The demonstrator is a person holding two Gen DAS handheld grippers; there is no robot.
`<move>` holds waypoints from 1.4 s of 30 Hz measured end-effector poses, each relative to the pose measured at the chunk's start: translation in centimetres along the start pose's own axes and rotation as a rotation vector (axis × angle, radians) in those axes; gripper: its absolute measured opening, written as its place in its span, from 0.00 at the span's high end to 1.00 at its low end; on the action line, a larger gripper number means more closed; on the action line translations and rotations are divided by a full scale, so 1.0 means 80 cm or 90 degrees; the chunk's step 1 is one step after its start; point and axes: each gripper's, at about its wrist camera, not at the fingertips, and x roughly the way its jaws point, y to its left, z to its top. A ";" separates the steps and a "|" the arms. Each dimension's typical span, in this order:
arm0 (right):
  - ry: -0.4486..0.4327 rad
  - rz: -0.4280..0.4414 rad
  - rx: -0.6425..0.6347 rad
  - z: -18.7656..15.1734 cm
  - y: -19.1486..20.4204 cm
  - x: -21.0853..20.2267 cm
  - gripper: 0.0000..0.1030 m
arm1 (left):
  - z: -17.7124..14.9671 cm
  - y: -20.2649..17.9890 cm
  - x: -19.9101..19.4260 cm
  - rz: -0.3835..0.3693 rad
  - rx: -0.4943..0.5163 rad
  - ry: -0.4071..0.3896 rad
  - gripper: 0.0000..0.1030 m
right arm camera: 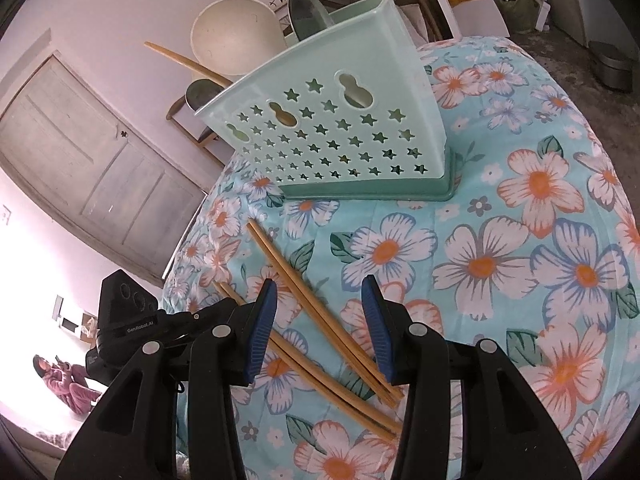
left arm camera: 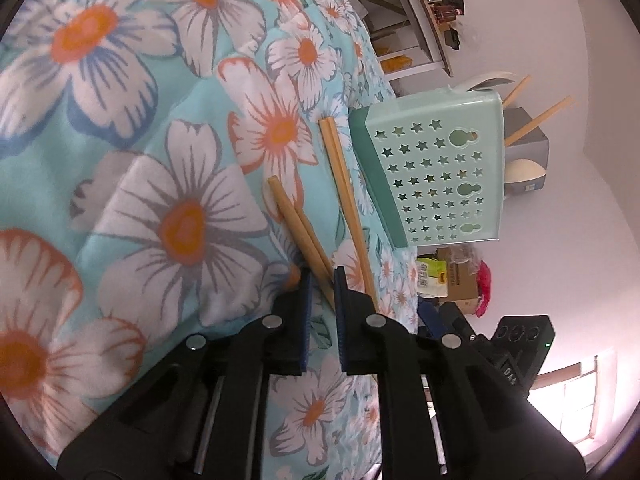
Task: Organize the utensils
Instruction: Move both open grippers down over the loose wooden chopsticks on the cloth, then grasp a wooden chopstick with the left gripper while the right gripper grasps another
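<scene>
Over the flowered cloth [left arm camera: 132, 128] covering the tabletop, the left tool [left arm camera: 322, 280] is reaching in with its blue-padded jaws drawn close around the near ends of one pair of chopsticks [left arm camera: 302, 230]; whether the pads are actually squeezing the sticks cannot be told. Just beside that pair to the right, a second pair of chopsticks [left arm camera: 346, 196] is lying flat, its far end near the base of the mint-green utensil holder [left arm camera: 436, 172], which is standing on the cloth with two more chopsticks [left arm camera: 536, 120] poking out of its top. In the right wrist view, the right tool [right arm camera: 320, 320] is hovering with its jaws spread wide, gripping nothing, above the crossing pairs on the cloth.
</scene>
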 end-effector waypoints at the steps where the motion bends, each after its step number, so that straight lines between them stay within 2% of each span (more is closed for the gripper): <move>1: -0.001 0.000 -0.001 0.000 0.000 -0.001 0.58 | -0.001 0.000 -0.002 0.004 0.004 -0.003 0.89; 9: -0.006 0.006 -0.004 0.001 -0.002 -0.002 0.58 | -0.001 -0.002 -0.030 0.067 0.035 -0.037 0.89; 12: -0.006 0.011 -0.005 0.001 0.000 -0.001 0.58 | -0.001 -0.005 -0.051 0.116 0.059 -0.065 0.88; 13: -0.005 0.012 -0.005 0.001 0.000 -0.001 0.58 | 0.000 -0.006 -0.062 0.152 0.073 -0.081 0.97; 14: -0.004 0.014 -0.006 0.001 0.000 0.000 0.58 | 0.001 -0.007 -0.069 0.187 0.088 -0.092 0.97; 15: -0.004 0.016 -0.007 0.001 0.001 0.001 0.58 | 0.002 -0.007 -0.075 0.198 0.094 -0.099 0.97; 18: -0.003 0.023 -0.010 0.000 0.005 0.002 0.58 | 0.009 0.006 -0.101 0.169 0.058 -0.121 0.96; 20: -0.003 0.027 -0.011 0.000 0.008 0.003 0.58 | 0.015 0.010 -0.117 0.130 0.034 -0.138 0.86; 21: -0.002 0.029 -0.012 0.000 0.008 0.004 0.58 | 0.016 0.008 -0.120 0.125 0.033 -0.144 0.74; 22: -0.002 0.031 -0.014 -0.001 0.010 0.004 0.58 | 0.017 0.006 -0.124 0.113 0.032 -0.148 0.68; 24: -0.002 0.033 -0.015 -0.001 0.011 0.004 0.58 | 0.020 0.004 -0.122 0.089 0.017 -0.139 0.65; 30: -0.011 0.034 -0.012 -0.005 0.008 -0.006 0.58 | 0.027 0.026 -0.075 0.047 -0.101 -0.077 0.65; 32: -0.014 0.034 -0.010 -0.006 0.006 -0.010 0.58 | 0.029 0.031 -0.068 0.048 -0.121 -0.081 0.67; 37: -0.017 0.042 -0.003 -0.008 0.002 -0.016 0.58 | 0.038 0.026 -0.053 0.055 -0.130 -0.082 0.67; 42: -0.018 0.051 -0.008 -0.013 0.005 -0.019 0.58 | 0.042 0.007 -0.040 0.104 -0.098 -0.097 0.67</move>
